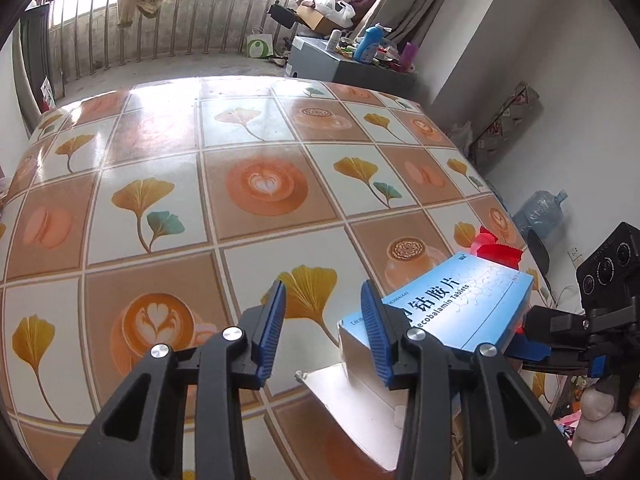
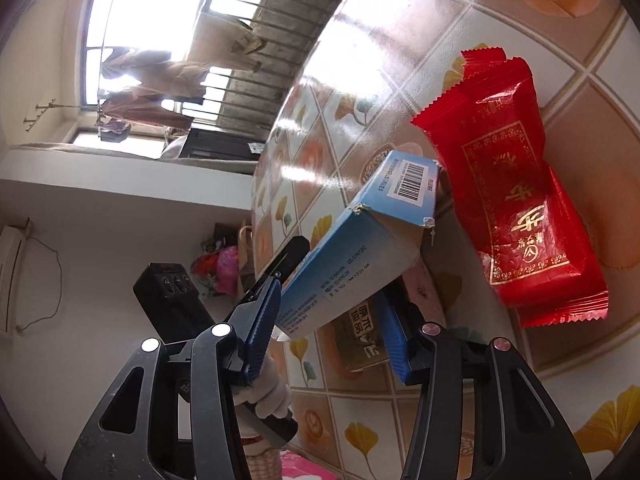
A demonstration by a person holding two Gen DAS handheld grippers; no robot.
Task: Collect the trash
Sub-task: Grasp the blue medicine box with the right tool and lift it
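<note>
Left wrist view: left gripper [image 1: 323, 320] hanging over the patterned tablecloth [image 1: 168, 184] with blue pads spread wide, nothing between them. Just to its right, blue medicine box [image 1: 460, 304] lifted off the table, end flap open, pinched at its far end by the right gripper [image 1: 524, 344]. Red snack wrapper [image 1: 496, 250] lying flat on the cloth just past the box, near the table's right edge. Over on the right wrist view: same box [image 2: 352, 264] tilted between the right gripper's [image 2: 332, 320] blue pads, barcode end pointing away, red wrapper [image 2: 516, 200] beside it on the cloth, and a gold packet [image 2: 362, 340] partly hidden under the box
</note>
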